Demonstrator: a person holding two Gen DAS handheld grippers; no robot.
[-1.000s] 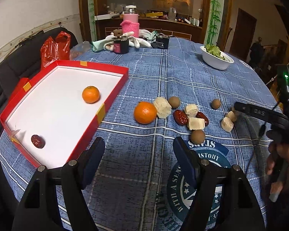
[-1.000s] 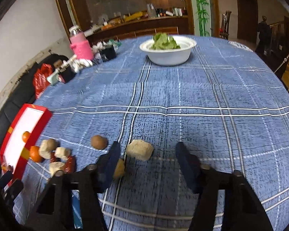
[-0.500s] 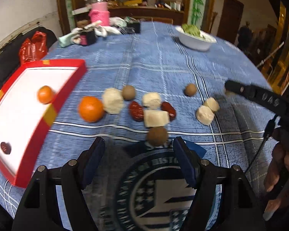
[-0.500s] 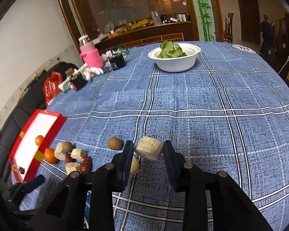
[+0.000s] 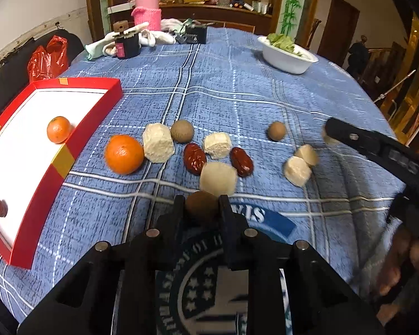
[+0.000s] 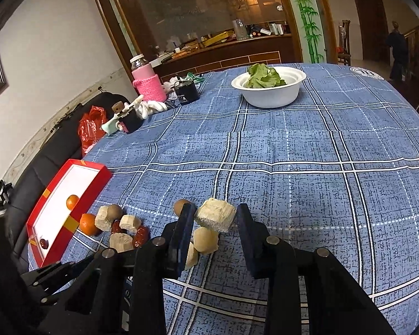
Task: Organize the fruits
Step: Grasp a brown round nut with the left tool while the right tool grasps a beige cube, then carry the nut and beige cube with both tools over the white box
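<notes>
Grippers [image 5: 201, 208] [image 6: 215, 217] angle downward, clamping brown fruit [image 5: 201, 205], seemingly cake [image 6: 215, 214].

- A home dining room: a round table [image 6: 321, 145] under a blue plaid cloth.
- Behind its far edge, a wooden sideboard [image 6: 223, 53] cluttered with household bits, under a large glass panel.
- A black sofa [image 6: 42, 162] along the left wall.
- A white bowl [image 6: 271, 89] of greens near the far edge.
</notes>
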